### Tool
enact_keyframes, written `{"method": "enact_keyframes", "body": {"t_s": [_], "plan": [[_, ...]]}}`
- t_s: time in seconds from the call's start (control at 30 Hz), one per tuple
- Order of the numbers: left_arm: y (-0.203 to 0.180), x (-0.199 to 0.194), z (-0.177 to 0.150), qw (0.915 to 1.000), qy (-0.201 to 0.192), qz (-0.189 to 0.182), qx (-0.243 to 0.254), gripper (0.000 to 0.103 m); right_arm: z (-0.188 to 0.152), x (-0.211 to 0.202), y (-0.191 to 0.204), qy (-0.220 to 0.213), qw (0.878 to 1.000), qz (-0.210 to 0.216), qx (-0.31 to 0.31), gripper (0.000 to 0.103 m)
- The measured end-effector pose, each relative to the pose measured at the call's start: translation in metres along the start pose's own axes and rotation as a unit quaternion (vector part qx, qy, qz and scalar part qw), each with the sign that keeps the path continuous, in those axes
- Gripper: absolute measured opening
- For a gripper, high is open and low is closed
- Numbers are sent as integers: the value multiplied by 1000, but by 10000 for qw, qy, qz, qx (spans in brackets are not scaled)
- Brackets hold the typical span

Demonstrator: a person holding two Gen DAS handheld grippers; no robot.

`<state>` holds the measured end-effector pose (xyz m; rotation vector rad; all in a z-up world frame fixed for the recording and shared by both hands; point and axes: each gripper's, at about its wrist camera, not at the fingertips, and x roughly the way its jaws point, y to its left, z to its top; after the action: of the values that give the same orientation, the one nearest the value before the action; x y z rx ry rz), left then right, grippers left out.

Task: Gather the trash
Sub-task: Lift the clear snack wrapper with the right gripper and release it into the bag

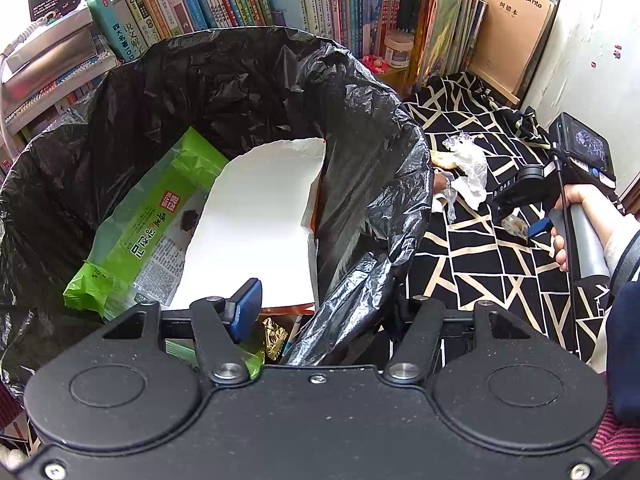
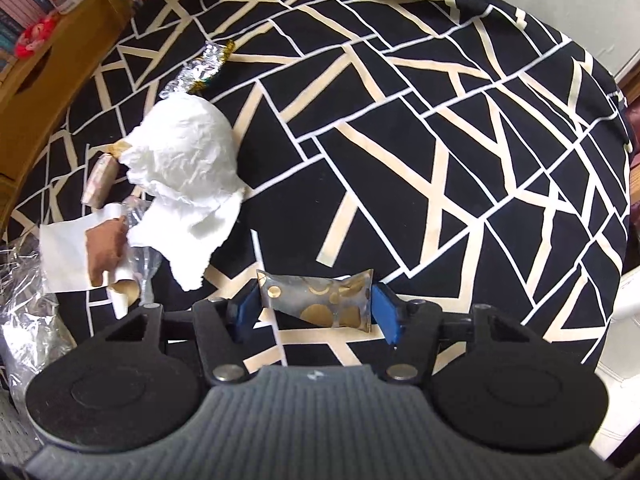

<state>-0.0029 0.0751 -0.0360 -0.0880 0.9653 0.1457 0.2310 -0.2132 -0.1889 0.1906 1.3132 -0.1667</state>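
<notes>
We see the black and cream cloth (image 2: 400, 128) first. Our black bag (image 1: 224, 92) stands open beside it, with a green packet (image 1: 140, 236) with Korean words inside. A tan book (image 1: 512, 36) says "xerinte". White tissue (image 2: 184, 160) lies on the cloth. Our left claw (image 1: 316, 308) shows one blue pad, so we cannot tell its grip. Our right claw (image 2: 316, 308) squeezes a small wrapper (image 2: 316, 300) with gold spots, just above the cloth.
</notes>
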Motion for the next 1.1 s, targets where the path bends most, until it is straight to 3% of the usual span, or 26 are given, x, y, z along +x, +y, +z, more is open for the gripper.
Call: {"method": "enact_keyframes", "body": {"t_s": [0.27, 0.57, 0.9, 1.03, 1.1], "plan": [[0, 0, 0, 10000, -1, 6, 5, 59, 3, -31, 24, -316, 9983, 387, -301, 63], [0, 0, 0, 10000, -2, 5, 5, 60, -16, -71, 76, -833, 9834, 688, -1459, 63], [0, 0, 0, 10000, 0, 6, 4, 60, -47, -143, 118, -1921, 9424, 1233, -2443, 63], [0, 0, 0, 10000, -2, 12, 7, 60, -56, -176, 120, -2374, 9231, 1711, -2495, 63], [0, 1, 0, 10000, -2, 20, 11, 60, -63, -194, 118, -2671, 9047, 2153, -2526, 63]]}}
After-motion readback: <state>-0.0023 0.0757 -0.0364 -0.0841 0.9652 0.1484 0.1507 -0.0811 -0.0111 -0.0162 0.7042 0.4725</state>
